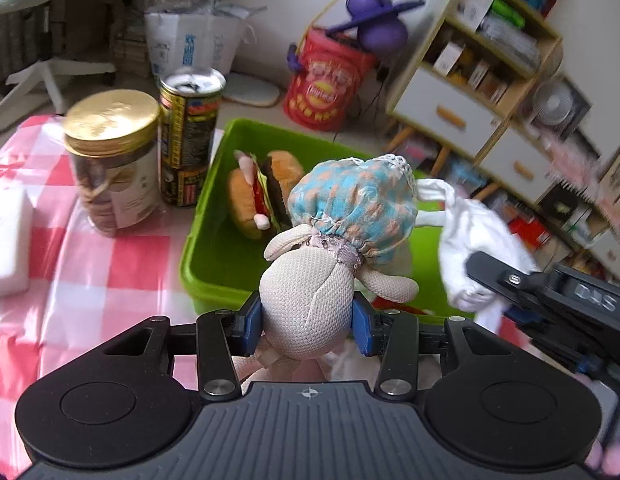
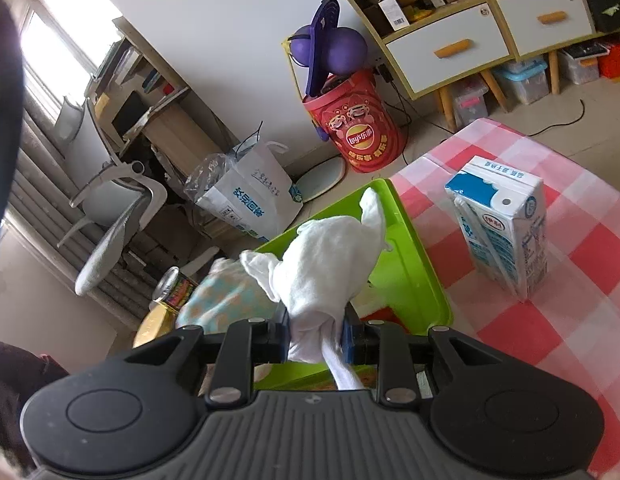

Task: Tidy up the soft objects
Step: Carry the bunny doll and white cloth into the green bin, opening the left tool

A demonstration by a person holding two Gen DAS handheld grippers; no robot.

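Observation:
My left gripper is shut on a rag doll, pads pressing its cream mesh head; the doll's blue and peach skirt hangs over the green bin. A plush hamburger lies inside that bin. My right gripper is shut on a white cloth and holds it above the green bin. In the left wrist view the same white cloth and the right gripper's black finger show at the right. The doll's skirt shows left of the cloth in the right wrist view.
On the pink checked tablecloth stand a gold-lidded jar and a drink can left of the bin, with a white block at the far left. A milk carton stands right of the bin. Shelves, a red barrel and a chair lie beyond the table.

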